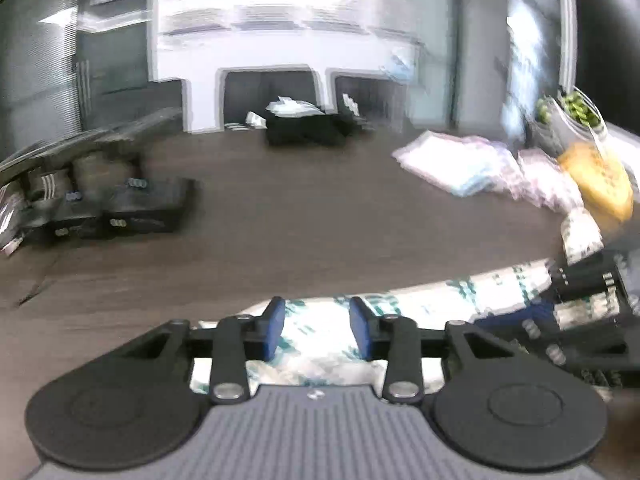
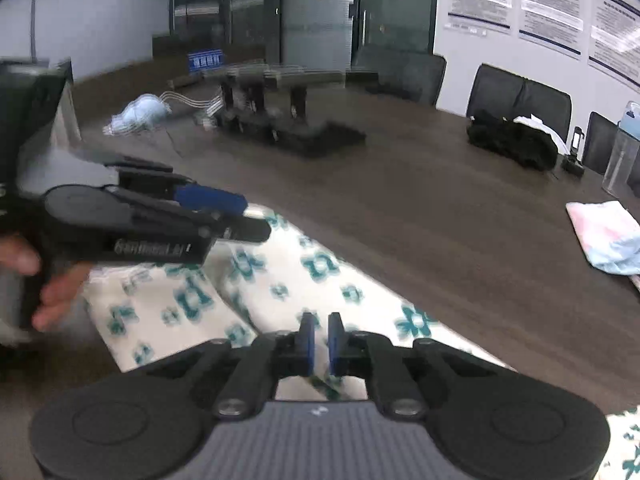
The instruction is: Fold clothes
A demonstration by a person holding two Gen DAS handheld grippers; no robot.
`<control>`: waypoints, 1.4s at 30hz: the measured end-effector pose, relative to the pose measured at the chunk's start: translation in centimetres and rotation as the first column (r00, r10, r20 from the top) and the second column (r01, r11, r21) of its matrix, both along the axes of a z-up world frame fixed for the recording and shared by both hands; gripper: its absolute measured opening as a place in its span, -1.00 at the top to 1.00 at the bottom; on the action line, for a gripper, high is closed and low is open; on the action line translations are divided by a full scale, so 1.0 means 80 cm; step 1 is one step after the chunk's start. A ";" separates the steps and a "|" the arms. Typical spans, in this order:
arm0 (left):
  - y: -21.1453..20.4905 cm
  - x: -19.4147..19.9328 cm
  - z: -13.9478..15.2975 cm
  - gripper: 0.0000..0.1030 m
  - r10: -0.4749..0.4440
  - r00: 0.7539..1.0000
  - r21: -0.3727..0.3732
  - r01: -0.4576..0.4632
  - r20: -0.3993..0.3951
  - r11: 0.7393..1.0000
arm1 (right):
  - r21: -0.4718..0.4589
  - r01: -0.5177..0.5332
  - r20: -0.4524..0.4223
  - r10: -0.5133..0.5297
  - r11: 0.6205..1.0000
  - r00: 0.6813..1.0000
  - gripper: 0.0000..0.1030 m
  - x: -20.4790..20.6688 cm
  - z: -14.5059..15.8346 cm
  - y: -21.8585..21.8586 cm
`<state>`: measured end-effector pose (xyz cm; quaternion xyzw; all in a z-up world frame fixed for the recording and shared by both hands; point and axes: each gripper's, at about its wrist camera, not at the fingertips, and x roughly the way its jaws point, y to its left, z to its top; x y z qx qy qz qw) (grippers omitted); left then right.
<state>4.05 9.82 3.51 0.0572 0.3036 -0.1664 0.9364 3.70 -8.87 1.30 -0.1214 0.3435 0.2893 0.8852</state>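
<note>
The dark brown wood-grain tabletop [image 2: 440, 216] fills the middle of both views, with bare room across its centre. On its near edge lies the white garment with teal flower print [image 2: 280, 280], its long axis running from the lower right of the right wrist view up toward centre left, partly doubled with a crease down the middle. It sits directly under and ahead of both tools. The left hand-held gripper [image 1: 317, 328] hovers over the cloth with its blue pads parted, nothing between them. The right hand-held gripper [image 2: 319, 342] is nearly closed, a narrow gap showing; whether it pinches cloth I cannot tell. Folded pastel clothes [image 1: 460, 164] lie well apart at right, black boxes [image 1: 120, 208] at left.
</note>
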 end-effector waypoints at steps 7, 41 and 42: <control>0.033 -0.001 -0.021 0.68 0.020 0.993 -0.181 -0.040 -0.112 0.983 | 0.050 0.072 0.041 -0.074 0.996 0.996 0.82 -0.043 0.002 -0.076; 0.007 0.031 -0.025 0.47 0.294 0.955 -0.034 -0.295 -0.035 0.955 | 0.206 0.659 0.034 -0.678 0.724 0.734 0.48 -0.075 0.034 -0.305; 0.007 0.030 -0.025 0.47 0.292 0.956 -0.036 -0.293 -0.032 0.955 | 0.184 0.654 0.058 -0.672 0.734 0.738 0.44 -0.079 0.036 -0.300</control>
